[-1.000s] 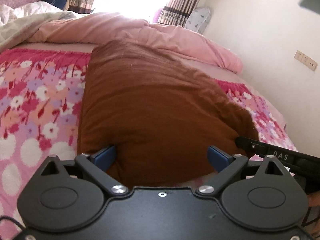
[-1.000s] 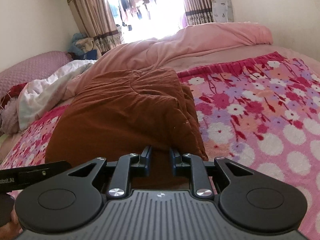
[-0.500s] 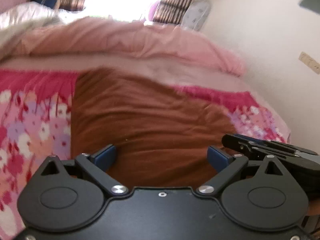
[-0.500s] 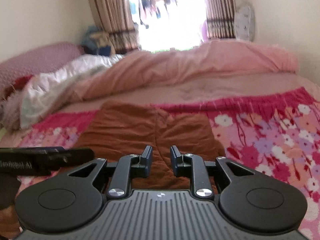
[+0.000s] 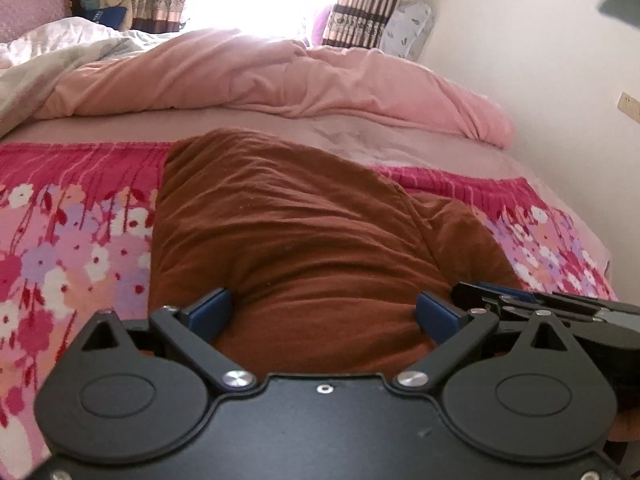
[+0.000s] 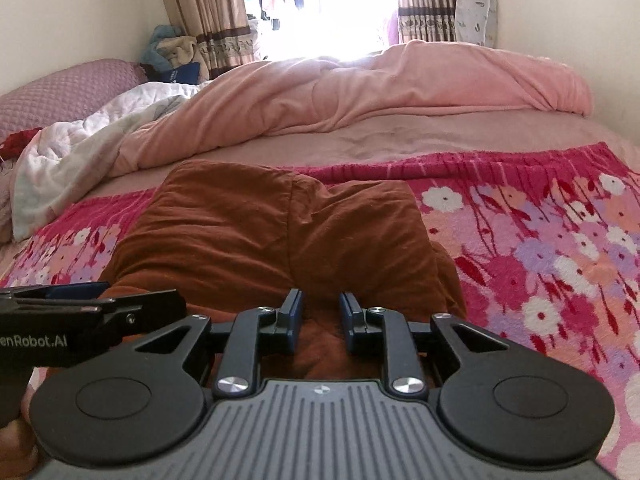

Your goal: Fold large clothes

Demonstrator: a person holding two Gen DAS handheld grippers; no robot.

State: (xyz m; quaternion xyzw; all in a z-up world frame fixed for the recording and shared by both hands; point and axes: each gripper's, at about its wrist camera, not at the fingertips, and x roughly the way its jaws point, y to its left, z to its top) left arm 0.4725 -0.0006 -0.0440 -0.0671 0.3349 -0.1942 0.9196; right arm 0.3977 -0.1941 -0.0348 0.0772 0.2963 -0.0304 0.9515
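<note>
A brown garment (image 5: 304,232) lies folded in a thick stack on the flowered pink blanket (image 5: 72,248); it also shows in the right wrist view (image 6: 280,232). My left gripper (image 5: 324,314) is wide open over the garment's near edge, holding nothing. My right gripper (image 6: 320,316) sits at the near edge too, its jaws a narrow gap apart with brown cloth showing in the gap. The right gripper also shows at the right of the left wrist view (image 5: 520,300), and the left gripper at the left of the right wrist view (image 6: 80,304).
A rumpled pink duvet (image 6: 360,92) lies across the far side of the bed. A white quilt (image 6: 80,140) and a purple pillow (image 6: 64,88) are at the far left. A wall (image 5: 540,60) runs along the right. Curtains and a bright window stand behind.
Both grippers have pulled back and lowered toward the garment's near edge. The garment now lies flatter and further from the cameras. The left stays wide open.
</note>
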